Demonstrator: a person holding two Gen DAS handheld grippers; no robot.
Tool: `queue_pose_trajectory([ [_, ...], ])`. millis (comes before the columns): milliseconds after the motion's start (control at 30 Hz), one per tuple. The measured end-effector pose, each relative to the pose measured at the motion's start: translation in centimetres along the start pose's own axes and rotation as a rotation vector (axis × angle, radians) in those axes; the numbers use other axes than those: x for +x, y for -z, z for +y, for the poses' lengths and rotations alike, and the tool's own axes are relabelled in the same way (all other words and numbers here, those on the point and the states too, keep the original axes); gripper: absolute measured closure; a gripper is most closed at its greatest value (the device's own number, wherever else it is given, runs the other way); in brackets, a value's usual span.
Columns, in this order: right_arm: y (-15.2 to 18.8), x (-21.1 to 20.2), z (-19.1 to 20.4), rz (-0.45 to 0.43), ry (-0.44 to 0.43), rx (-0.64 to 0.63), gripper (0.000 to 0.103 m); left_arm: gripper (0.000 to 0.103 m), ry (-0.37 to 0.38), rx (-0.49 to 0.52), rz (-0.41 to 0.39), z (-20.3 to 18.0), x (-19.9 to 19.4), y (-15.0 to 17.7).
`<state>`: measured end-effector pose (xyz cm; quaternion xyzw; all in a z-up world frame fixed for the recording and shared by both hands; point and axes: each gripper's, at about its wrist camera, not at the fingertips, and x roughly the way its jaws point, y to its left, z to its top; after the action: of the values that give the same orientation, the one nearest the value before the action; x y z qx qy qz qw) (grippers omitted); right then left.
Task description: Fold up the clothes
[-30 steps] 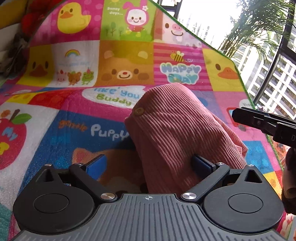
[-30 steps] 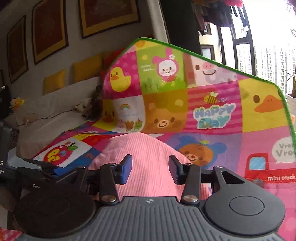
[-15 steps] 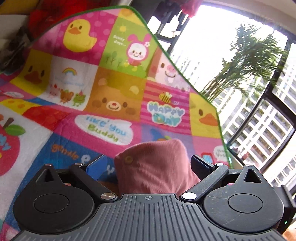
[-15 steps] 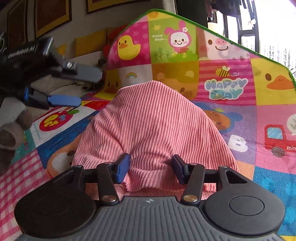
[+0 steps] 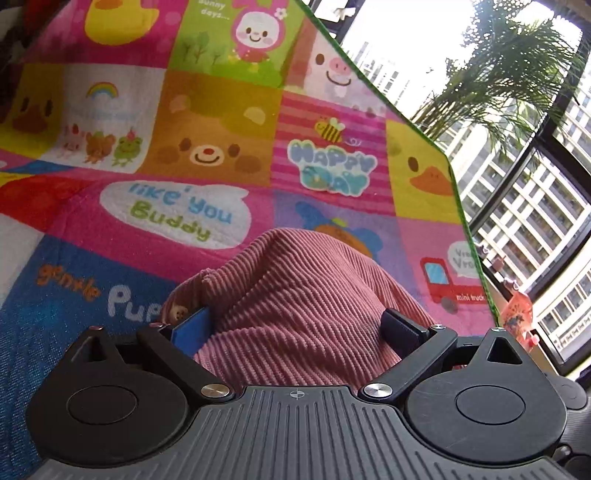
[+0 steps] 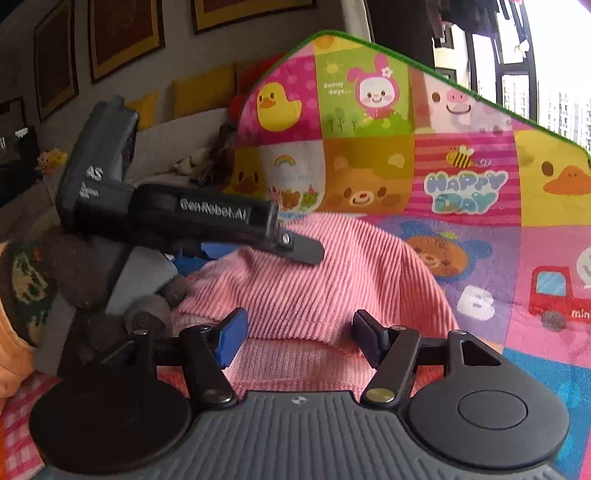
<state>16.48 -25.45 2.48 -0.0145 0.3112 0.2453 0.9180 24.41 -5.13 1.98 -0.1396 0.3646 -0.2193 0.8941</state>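
Pink ribbed garment bunched into a mound on the cartoon play mat, over the mat's purple bear panel, just below the "HAPPY DAY" panel. In the right wrist view, same garment spread wider, a folded layer on top and a flatter hem lying nearest the camera.

Left gripper set wide apart, the mound bulging up between its blue fingers; cloth touching both fingers, not pinched. A small button showing at the cloth's edge, just beside the left-hand finger.

Right gripper likewise spread, fingers low over the near hem, straddling it without clamping. From this view, left gripper seen side-on at the garment's far left edge, one dark finger lying over the cloth, held by a gloved hand.

Beyond the mat: window with a potted palm to one side; sofa with yellow cushions and framed pictures to the other.
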Motion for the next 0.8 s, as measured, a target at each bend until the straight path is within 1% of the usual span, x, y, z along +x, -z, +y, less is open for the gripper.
queue_pose_trajectory([
  [33, 0.6, 0.8, 0.2, 0.019, 0.012, -0.006, 0.038, 0.003, -0.001, -0.002, -0.008, 0.0, -0.4, 0.0],
  [67, 1.0, 1.0, 0.4, 0.012, 0.024, -0.023, 0.036, 0.003, -0.006, -0.009, -0.016, 0.0, -1.1, 0.1],
  [167, 1.1, 0.7, 1.0, 0.011, 0.041, -0.059, 0.036, 0.003, -0.024, -0.015, -0.040, 0.1, -3.1, 0.5],
  [233, 1.2, 0.6, 0.9, 0.012, 0.038, -0.061, 0.036, 0.003, -0.064, 0.003, -0.043, 0.3, -4.0, 1.4],
  [300, 1.3, 0.6, 0.9, 0.012, 0.035, -0.061, 0.035, 0.003, -0.110, 0.019, -0.023, 0.6, -4.5, 2.4],
  [400, 1.4, 0.5, 0.9, 0.010, 0.038, -0.061, 0.035, 0.003, -0.106, 0.000, 0.015, 1.3, -4.8, 3.7],
  [533, 1.2, 0.2, 0.8, 0.012, 0.043, -0.052, 0.034, 0.003, -0.060, -0.063, 0.032, 2.0, -5.1, 4.8],
  [600, 0.7, -0.9, 0.3, -0.004, 0.056, -0.037, 0.032, 0.003, -0.040, -0.070, 0.035, 2.1, -5.2, 5.5],
  [633, 0.4, -1.7, -0.2, -0.029, 0.069, -0.024, 0.030, 0.003, -0.032, -0.063, 0.033, 2.0, -5.2, 5.9],
  [700, -0.5, -2.7, -2.2, -0.064, 0.085, 0.057, 0.021, 0.003, -0.026, -0.042, 0.027, 1.8, -5.2, 6.1],
  [767, -1.3, -3.1, -4.8, -0.084, 0.091, 0.172, 0.020, 0.003, -0.012, -0.049, 0.025, 1.7, -5.0, 6.1],
  [800, -1.5, -2.6, -6.3, -0.078, 0.082, 0.241, 0.019, 0.003, 0.000, -0.059, 0.024, 1.7, -4.8, 6.1],
])
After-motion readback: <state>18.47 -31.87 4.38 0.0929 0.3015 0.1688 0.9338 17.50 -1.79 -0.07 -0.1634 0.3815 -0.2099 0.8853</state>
